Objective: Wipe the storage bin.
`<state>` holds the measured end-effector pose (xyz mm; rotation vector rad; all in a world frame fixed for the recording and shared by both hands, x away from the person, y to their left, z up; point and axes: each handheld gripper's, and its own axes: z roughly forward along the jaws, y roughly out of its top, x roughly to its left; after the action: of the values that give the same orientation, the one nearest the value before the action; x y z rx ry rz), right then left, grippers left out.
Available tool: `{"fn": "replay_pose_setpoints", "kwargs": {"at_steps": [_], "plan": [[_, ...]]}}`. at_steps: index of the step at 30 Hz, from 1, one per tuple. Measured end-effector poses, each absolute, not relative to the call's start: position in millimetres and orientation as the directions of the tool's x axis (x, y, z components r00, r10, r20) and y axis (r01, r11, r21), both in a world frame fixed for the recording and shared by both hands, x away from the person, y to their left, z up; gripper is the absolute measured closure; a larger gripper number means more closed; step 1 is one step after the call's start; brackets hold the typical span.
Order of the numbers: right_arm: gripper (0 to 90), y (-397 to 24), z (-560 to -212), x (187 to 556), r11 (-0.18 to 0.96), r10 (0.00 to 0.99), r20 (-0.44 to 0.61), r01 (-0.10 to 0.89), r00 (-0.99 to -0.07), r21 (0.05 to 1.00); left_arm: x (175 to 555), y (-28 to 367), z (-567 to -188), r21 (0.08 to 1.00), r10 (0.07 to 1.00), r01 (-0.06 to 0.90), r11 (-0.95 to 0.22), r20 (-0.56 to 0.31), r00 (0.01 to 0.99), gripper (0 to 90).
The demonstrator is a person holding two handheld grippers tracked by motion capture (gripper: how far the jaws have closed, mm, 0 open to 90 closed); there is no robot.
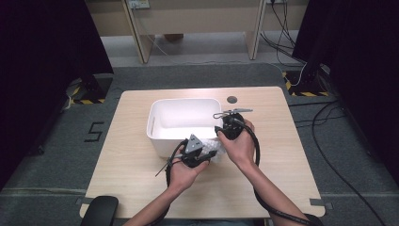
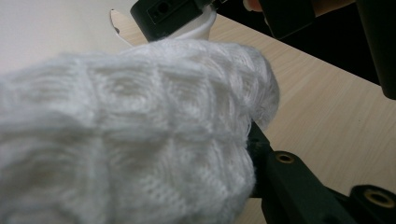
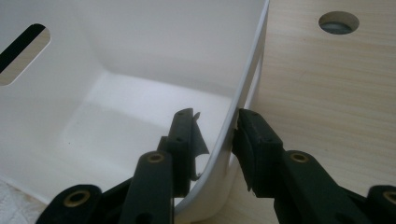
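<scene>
Your left gripper (image 1: 203, 156) is clamped down tight on a white knitted cloth (image 1: 214, 153), something like a waffle-weave towel or sock. In the left gripper view that cloth (image 2: 130, 140) bulges out right over the jaws, so it's a bunched-up handful rather than a neat pinch. You've got it hovering at the near right corner of the white plastic bin (image 1: 160, 141), just outside the near wall and about level with the rim.

Your right gripper (image 1: 225, 126) is straddling the bin's right wall (image 3: 240, 93) near that same corner, one jaw inside and one outside. The outer pad looks like it's touching the plastic, but the inner one seems to have a sliver of daylight, so I'd call it a loose brace and not a real squeeze.

Progress-wise: pickup is done and the bin is steadied, but the cloth isn't in yet. The bin floor (image 3: 140, 107) looks bare from the right gripper view. What's left is carrying the bundle over the rim toward the far left and letting go, then backing both tools off the light wood table (image 1: 263, 188).
</scene>
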<state>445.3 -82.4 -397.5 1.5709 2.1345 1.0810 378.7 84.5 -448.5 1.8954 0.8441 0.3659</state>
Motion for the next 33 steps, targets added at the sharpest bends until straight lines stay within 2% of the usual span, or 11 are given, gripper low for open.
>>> {"fn": "replay_pose_setpoints", "kwargs": {"at_steps": [6,10,15,33], "plan": [[67.5,-88,-389,445,0.109,0.903,0.214,0.681,-0.372,0.724,378,84,-448,0.879,0.692,0.394,-0.268,-0.108,0.713,75.1],[72.1,-90,-389,445,0.107,0.897,0.228,0.685,-0.38,0.721,378,83,-448,0.879,0.692,0.395,-0.268,-0.109,0.714,75.1],[73.7,-89,-388,444,0.104,0.9,0.225,0.687,-0.373,0.719,379,80,-446,0.88,0.692,0.393,-0.266,-0.11,0.714,75.1],[74.1,-88,-388,443,0.101,0.903,0.223,0.687,-0.366,0.719,382,74,-448,0.886,0.697,0.37,-0.281,-0.077,0.713,75.2]]}}
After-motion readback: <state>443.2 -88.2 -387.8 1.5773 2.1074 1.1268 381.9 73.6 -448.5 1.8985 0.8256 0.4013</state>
